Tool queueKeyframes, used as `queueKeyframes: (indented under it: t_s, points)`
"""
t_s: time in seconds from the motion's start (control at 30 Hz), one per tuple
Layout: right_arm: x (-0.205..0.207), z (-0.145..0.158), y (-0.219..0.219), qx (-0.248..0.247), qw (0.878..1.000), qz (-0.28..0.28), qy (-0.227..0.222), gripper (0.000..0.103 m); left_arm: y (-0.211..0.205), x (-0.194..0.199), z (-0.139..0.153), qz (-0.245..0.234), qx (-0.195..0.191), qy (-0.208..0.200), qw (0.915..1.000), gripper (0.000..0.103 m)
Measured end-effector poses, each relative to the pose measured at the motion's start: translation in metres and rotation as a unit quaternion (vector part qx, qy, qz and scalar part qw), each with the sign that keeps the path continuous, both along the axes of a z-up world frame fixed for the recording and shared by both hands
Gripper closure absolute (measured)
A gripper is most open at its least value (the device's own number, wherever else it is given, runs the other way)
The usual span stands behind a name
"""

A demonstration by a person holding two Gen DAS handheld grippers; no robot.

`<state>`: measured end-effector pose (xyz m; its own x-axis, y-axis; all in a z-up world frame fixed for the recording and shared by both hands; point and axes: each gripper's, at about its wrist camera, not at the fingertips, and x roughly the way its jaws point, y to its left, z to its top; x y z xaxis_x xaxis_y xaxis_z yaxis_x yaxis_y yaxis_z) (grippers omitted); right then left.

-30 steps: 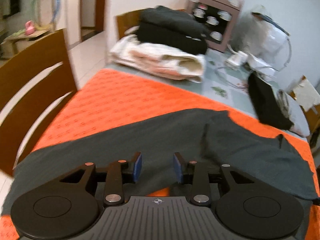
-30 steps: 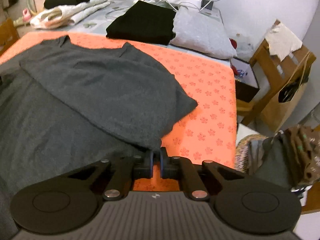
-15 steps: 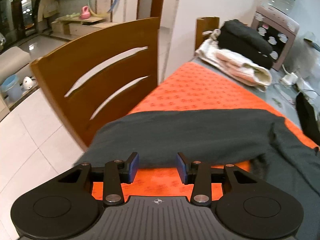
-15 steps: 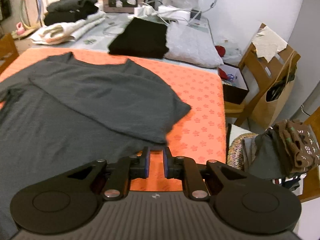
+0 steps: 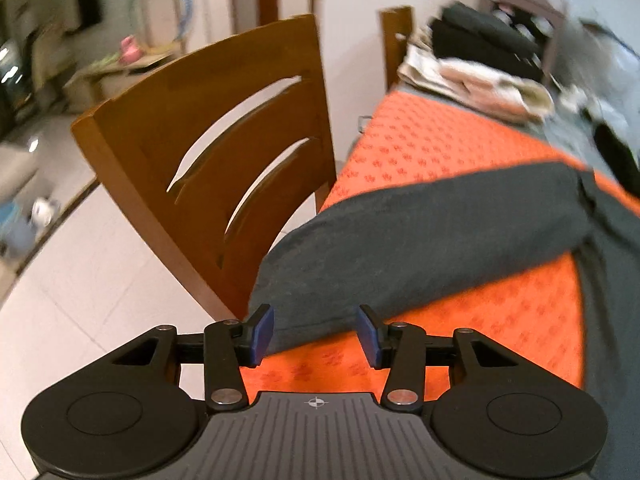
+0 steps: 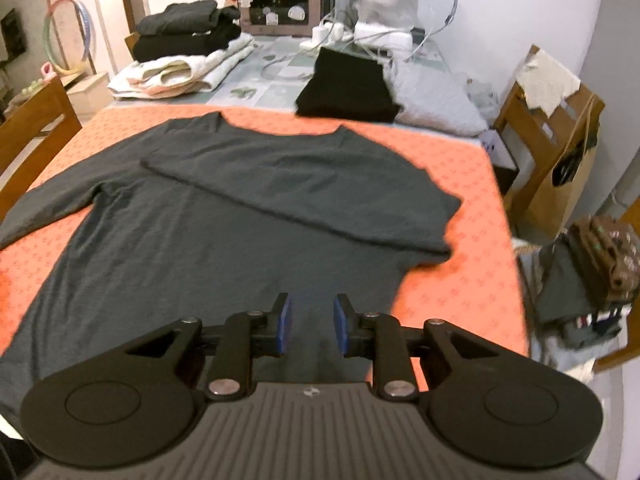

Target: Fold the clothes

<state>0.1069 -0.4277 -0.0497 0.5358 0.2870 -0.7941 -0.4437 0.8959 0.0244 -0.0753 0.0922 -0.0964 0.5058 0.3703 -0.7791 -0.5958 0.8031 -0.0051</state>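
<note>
At the left edge of the table, the shirt's [image 6: 208, 240] unfolded sleeve [image 5: 420, 232] runs lengthwise toward my left gripper [image 5: 316, 334], jaws wide and empty just short of its cuff, while my right gripper [image 6: 310, 326], jaws moderately apart, hovers over the hem.

Shirt [image 6: 208, 232] flat on table [image 6: 472, 248]; right sleeve folded across chest; clothes stacks [image 6: 184, 36] behind; chair [image 5: 208, 152] left.

Dark grey shirt [image 6: 224, 216] on orange flower-print cloth [image 6: 472, 184]. Far: black stack [image 6: 348, 88], cream/white pile [image 6: 176, 74]. Brown chair [image 5: 216, 152] left. Blue pads [image 6: 285, 322] on black grippers.
</note>
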Motion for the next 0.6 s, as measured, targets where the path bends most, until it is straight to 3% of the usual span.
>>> queueKeyframes:
  t_s: [0.23,0.33,0.4,0.43,0.47,0.5,0.6]
  points:
    - [-0.030,-0.002,0.046,-0.003,1.000,0.002,0.000,0.076,0.012,-0.014,-0.014,-0.067,0.008,0.022,0.9975,0.048]
    - [-0.036,-0.002,0.059,-0.002,1.000,0.001,-0.002,0.076,0.016,-0.012,-0.015,-0.083,0.008,0.018,0.9964,0.051]
    - [-0.039,-0.002,0.067,-0.003,1.000,0.000,-0.003,0.076,0.019,-0.010,-0.016,-0.093,-0.001,0.011,0.9956,0.061]
    - [-0.041,-0.002,0.070,-0.004,1.000,0.000,-0.004,0.076,0.020,-0.010,-0.015,-0.100,-0.005,0.006,0.9949,0.073]
    - [-0.042,-0.002,0.072,-0.005,1.000,0.000,-0.005,0.076,0.020,-0.009,-0.015,-0.107,-0.008,0.001,0.9942,0.076]
    - [-0.044,-0.002,0.074,-0.006,1.000,-0.002,-0.006,0.076,0.018,-0.006,-0.010,-0.112,0.000,-0.007,0.9937,0.096]
    - [-0.048,-0.001,0.078,-0.009,1.000,-0.007,-0.008,0.076,0.011,0.005,0.007,-0.124,0.028,-0.033,0.9913,0.097]
